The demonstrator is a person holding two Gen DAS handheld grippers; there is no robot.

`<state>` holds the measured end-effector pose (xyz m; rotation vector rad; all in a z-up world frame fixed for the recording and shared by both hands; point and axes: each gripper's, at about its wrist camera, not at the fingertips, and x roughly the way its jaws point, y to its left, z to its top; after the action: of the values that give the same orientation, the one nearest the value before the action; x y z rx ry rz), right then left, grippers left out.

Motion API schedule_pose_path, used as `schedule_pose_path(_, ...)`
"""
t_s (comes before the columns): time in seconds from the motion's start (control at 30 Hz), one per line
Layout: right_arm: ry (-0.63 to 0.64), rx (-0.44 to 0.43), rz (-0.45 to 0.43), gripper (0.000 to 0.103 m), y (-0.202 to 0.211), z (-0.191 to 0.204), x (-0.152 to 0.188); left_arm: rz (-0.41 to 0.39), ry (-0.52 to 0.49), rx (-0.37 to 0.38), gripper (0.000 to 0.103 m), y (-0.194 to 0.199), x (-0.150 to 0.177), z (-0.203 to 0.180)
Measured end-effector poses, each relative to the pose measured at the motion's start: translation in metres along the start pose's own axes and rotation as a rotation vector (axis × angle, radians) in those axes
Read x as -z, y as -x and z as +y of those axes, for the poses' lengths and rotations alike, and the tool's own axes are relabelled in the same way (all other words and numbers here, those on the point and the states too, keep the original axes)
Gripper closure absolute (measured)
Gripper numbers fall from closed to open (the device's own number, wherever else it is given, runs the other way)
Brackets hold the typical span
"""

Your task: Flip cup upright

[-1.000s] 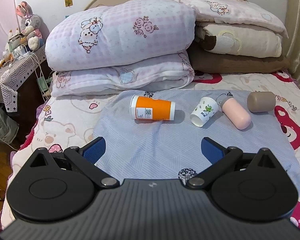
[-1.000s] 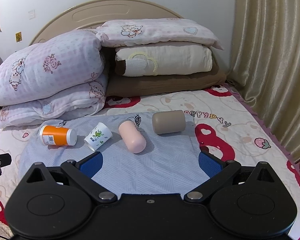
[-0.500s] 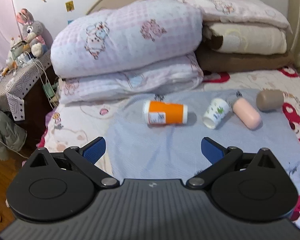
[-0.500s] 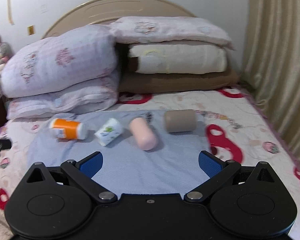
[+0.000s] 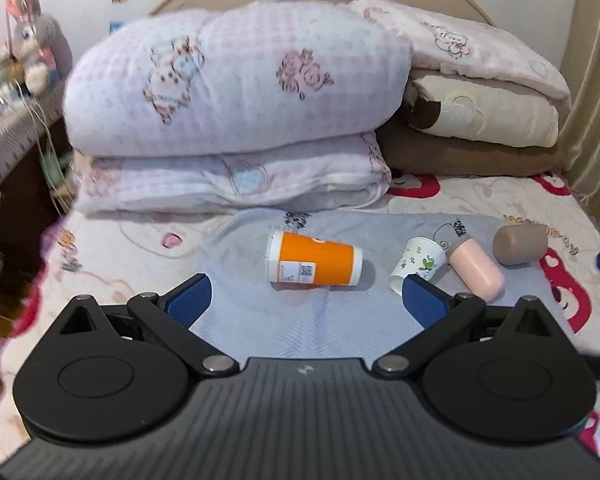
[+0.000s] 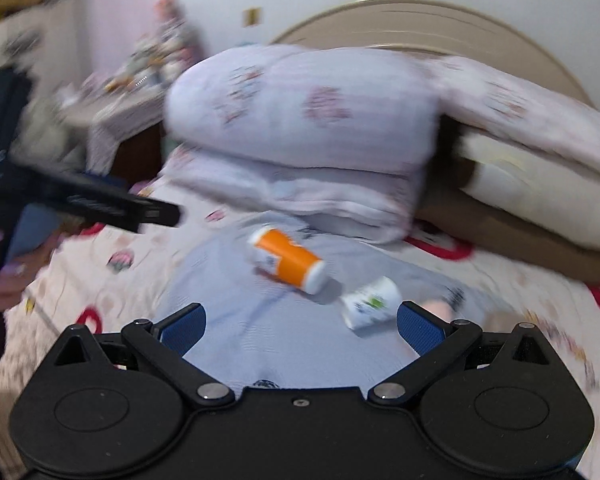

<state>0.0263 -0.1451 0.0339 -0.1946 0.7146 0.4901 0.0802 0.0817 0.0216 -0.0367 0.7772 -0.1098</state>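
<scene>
Four cups are being observed lying on their sides on a blue-grey cloth (image 5: 260,320) spread over the bed (image 5: 120,248). The orange cup (image 5: 315,259) is lying nearest the middle of the cloth, its wider white-rimmed end pointing left in the left wrist view. Just to its right, a small white cup with green print (image 5: 418,260) is lying tilted, mouth toward the camera. A pink cup (image 5: 477,266) is lying just beside it, and a brown cup (image 5: 520,239) is lying further right, near the cloth's edge.

The left gripper (image 5: 305,298) is being held above the near part of the cloth, its jaws spread wide and holding nothing. The right gripper (image 6: 300,327) is likewise being held with jaws wide apart and empty; its view is blurred. In that view the orange cup (image 6: 288,259) and the white cup (image 6: 370,302) are being seen ahead of the jaws, untouched. Folded quilts (image 5: 236,108) are stacked behind the cloth.
</scene>
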Motion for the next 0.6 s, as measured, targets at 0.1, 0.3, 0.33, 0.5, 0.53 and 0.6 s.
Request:
schedule_pose_path(0.1,0.103,-0.061,0.084,0.001,-0.020,0.013,-0.026,0.042,0.087,0.095,0.000,-0.020,-0.008,0.017)
schedule_pose_path(0.3,0.291,-0.122,0.166,0.003,-0.055,0.040,-0.057,0.101,0.221,0.112,0.000,-0.064,-0.011,0.039)
schedule_pose_path(0.33,0.297,-0.136,0.176,0.003,-0.063,0.040,-0.057,0.114,0.240,0.120,0.001,-0.071,-0.009,0.043)
schedule_pose_path(0.5,0.324,-0.149,0.182,0.006,-0.113,0.038,-0.057,0.170,0.271,0.122,0.003,-0.109,0.012,0.054)
schedule_pose_path(0.53,0.338,-0.151,0.171,0.006,-0.122,0.037,-0.056,0.180,0.289,0.132,0.003,-0.117,0.016,0.058)
schedule_pose_path(0.6,0.378,-0.187,0.158,0.006,-0.138,0.033,-0.053,0.190,0.322,0.160,0.003,-0.133,0.023,0.063)
